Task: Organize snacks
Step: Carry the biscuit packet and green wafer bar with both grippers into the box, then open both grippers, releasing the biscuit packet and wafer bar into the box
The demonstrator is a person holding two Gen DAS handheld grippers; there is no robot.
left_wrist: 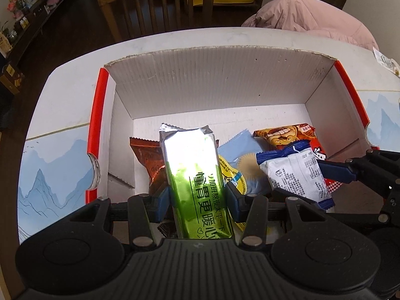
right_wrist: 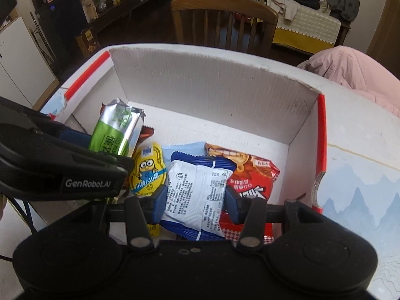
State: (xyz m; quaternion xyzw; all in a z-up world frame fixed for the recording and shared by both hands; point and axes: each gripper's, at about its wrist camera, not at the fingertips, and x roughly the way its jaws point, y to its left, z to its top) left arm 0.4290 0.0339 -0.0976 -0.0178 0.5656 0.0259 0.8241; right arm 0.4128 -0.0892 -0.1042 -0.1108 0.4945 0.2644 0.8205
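The desk (left_wrist: 62,105) carries a cardboard box (left_wrist: 212,80) of snacks. Over it, the left claw (left_wrist: 197,200) pinches a green bar (left_wrist: 192,165) pointing to 12 o'clock; at its 3 o'clock, the right claw (right_wrist: 195,200) pinches a white-and-blue packet (right_wrist: 197,190).

The black plastic body of the left gripper (right_wrist: 62,172) carries the white brand name "GenRobot.AI". The shiny green and silver foil snack bar (left_wrist: 197,187) bears dark Chinese print, of which "胃更暖" and "暖心" can be read. The red crinkled snack bag (right_wrist: 252,175) shows "QQ" among white characters. Small print on the white and blue packet (right_wrist: 197,195) is too fine to read.
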